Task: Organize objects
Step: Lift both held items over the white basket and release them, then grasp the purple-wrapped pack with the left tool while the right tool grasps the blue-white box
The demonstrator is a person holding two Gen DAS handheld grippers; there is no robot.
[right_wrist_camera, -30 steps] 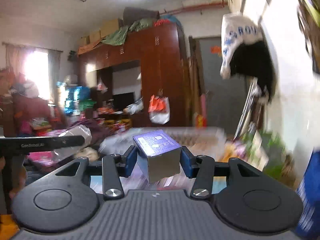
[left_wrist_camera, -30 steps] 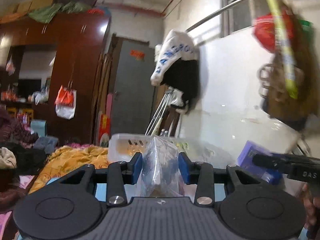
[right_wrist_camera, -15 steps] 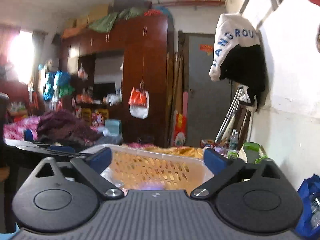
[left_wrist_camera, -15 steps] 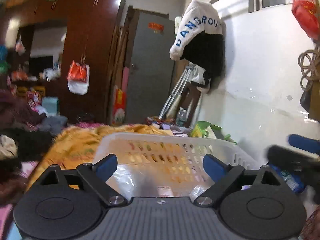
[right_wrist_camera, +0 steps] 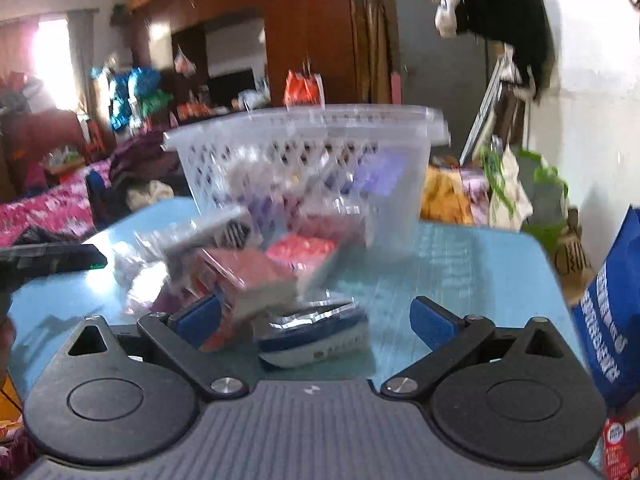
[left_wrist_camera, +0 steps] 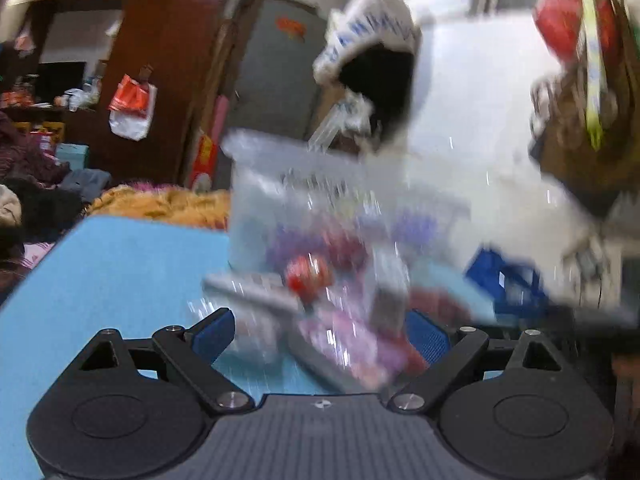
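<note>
Boxes and packets (right_wrist_camera: 256,272) are lying in a loose heap on the blue bench (right_wrist_camera: 460,264), touching the front wall of a white perforated basket (right_wrist_camera: 304,160) that is standing upright on it, with more items showing through its holes. Around the bench a cluttered room is showing: a dark wooden wardrobe (right_wrist_camera: 304,32), a grey door (left_wrist_camera: 276,72) and a white wall with clothing hanging on it.

Only the right wrist view is giving sharp enough detail to pick out a blue-and-white box (right_wrist_camera: 316,336) lying flat nearest the right gripper (right_wrist_camera: 316,316), its long axis running left to right between the wide-spread blue pads, which are holding nothing. A blue bag (right_wrist_camera: 616,312) is standing at the bench's right edge.

Only the left wrist view is showing an orange blanket (left_wrist_camera: 160,204) beyond the bench. There the heap (left_wrist_camera: 320,304) is badly blurred; the left gripper (left_wrist_camera: 320,336) is likewise spread wide, and whether its pads are touching anything I cannot tell.
</note>
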